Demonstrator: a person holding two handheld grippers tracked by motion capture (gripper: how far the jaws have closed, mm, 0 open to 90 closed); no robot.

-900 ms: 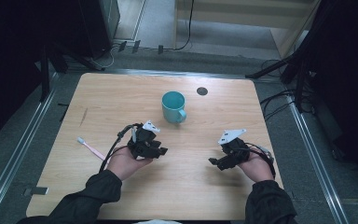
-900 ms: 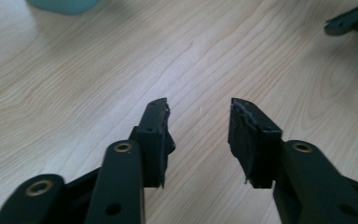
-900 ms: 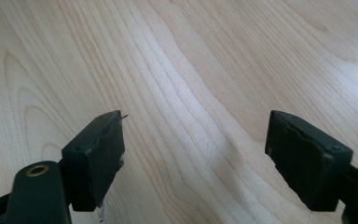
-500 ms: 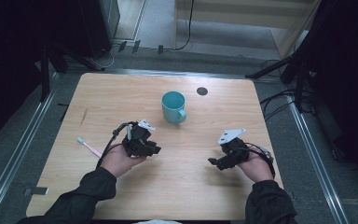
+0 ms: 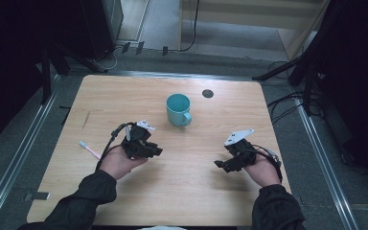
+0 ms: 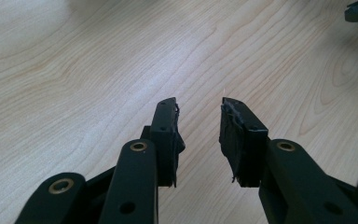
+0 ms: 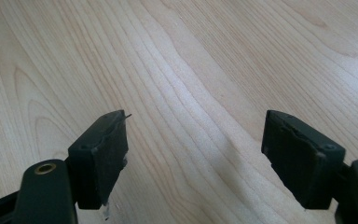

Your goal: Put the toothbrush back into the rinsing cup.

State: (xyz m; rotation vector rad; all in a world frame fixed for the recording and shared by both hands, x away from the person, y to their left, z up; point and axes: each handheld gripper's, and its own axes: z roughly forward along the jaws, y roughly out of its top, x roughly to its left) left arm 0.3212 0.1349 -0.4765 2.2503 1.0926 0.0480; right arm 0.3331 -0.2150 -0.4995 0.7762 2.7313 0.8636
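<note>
A pink toothbrush (image 5: 90, 150) lies flat on the table's left side.

Before you is a light wooden table (image 5: 172, 191) with rounded corners and a metal rail along each side. On it stands a teal mug (image 5: 178, 109), upright near the far middle, handle turned your way. A small dark disc (image 5: 208, 93) lies just beyond it. A pink toothbrush (image 5: 90, 150) lies at your left.

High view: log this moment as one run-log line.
left gripper: open, empty, beside pink toothbrush | right gripper: open, empty | teal ceramic mug: upright, untouched, centre of light wooden table
</note>
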